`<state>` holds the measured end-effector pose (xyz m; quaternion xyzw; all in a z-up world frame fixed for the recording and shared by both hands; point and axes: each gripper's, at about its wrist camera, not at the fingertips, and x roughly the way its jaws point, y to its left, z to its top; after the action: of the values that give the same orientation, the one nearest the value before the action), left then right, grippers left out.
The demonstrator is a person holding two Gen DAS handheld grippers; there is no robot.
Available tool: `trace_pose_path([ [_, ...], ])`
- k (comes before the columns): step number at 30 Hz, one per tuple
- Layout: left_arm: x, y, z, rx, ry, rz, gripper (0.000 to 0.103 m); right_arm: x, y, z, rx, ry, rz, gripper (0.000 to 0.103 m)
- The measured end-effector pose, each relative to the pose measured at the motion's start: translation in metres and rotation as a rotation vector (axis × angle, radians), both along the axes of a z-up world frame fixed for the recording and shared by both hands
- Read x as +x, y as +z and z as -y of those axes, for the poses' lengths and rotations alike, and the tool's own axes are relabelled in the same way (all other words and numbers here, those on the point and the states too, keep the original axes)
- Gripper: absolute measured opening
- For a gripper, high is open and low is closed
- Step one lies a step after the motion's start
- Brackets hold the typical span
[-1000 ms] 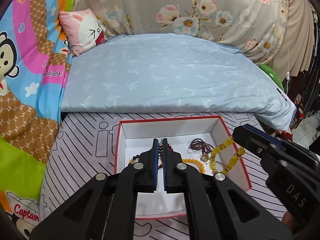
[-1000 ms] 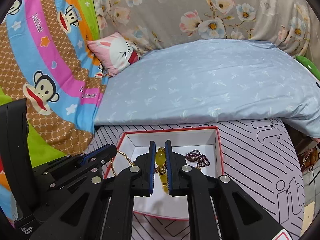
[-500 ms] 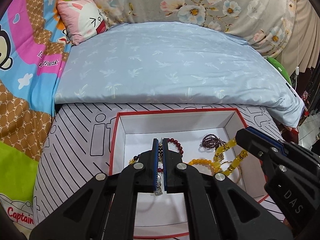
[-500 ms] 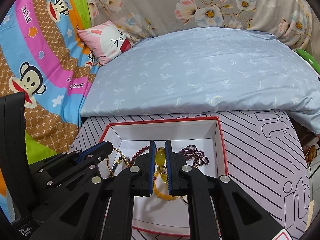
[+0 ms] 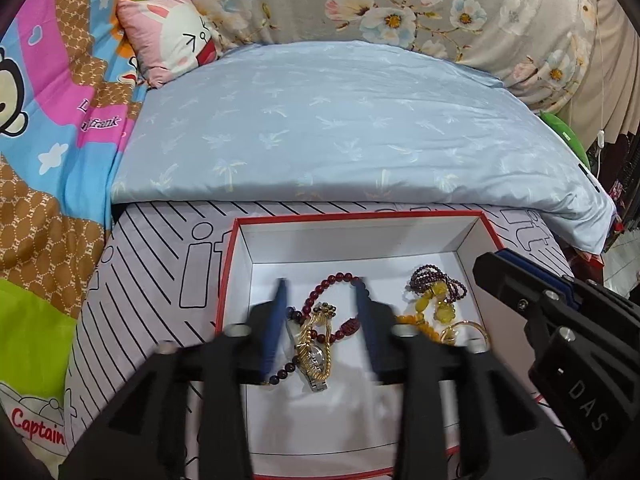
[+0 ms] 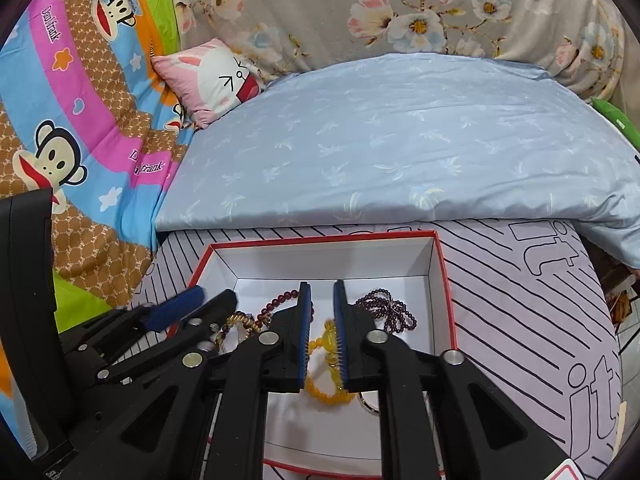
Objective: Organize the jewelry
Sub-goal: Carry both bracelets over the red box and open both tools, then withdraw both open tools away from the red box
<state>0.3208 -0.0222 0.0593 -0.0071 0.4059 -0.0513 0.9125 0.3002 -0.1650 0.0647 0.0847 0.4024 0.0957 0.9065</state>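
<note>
1. One red-edged white box (image 5: 362, 224) sits on a lilac sheet with black line print (image 5: 160, 264), in front of one pale blue pillow (image 5: 340, 128). One pink rabbit cushion (image 5: 172, 40) lies at the back left.
2. The left gripper (image 5: 322, 312) hangs over the left half of the box, its jaws spread wide and blurred, holding nothing.
3. Between those jaws, on the box floor, lie one dark red bead bracelet (image 5: 332, 280), one gold-toned watch (image 5: 316, 356) and a gold chain tangled with it; they overlap.
4. To the right lies a yellow and amber bead cluster (image 5: 436, 312); how many strands it holds cannot be told. One gold ring-shaped bangle (image 5: 468, 326) touches it.
5. One dark purple bead string (image 5: 436, 276) rests against the top of the yellow cluster, near the box's right wall.
6. The right gripper (image 6: 321, 320) hangs over the box's middle, its jaws apart by a narrow gap, not clamping anything; a yellow bead strand (image 6: 326, 390) lies on the floor below them.
7. In the right wrist view the purple string (image 6: 386, 308) lies just right of those jaws.
</note>
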Motion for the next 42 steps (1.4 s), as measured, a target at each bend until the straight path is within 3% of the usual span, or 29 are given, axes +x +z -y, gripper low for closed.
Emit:
trace_pose_path([
  [13,-0.012,0.004,-0.002,-0.011,0.016,-0.004,0.043,-0.019,0.005,0.002,-0.041,-0.020,0.015,0.025],
  [18,-0.024,0.007,-0.003,-0.024,0.021,-0.010,0.044,-0.032,0.006,0.008,-0.034,-0.045,0.008,0.034],
  [39,-0.082,0.008,0.002,-0.036,0.033,-0.022,0.044,-0.092,0.010,0.009,-0.099,-0.093,0.006,0.035],
  [42,-0.089,0.009,0.002,-0.034,0.042,-0.018,0.044,-0.098,0.011,0.010,-0.112,-0.106,0.011,0.040],
])
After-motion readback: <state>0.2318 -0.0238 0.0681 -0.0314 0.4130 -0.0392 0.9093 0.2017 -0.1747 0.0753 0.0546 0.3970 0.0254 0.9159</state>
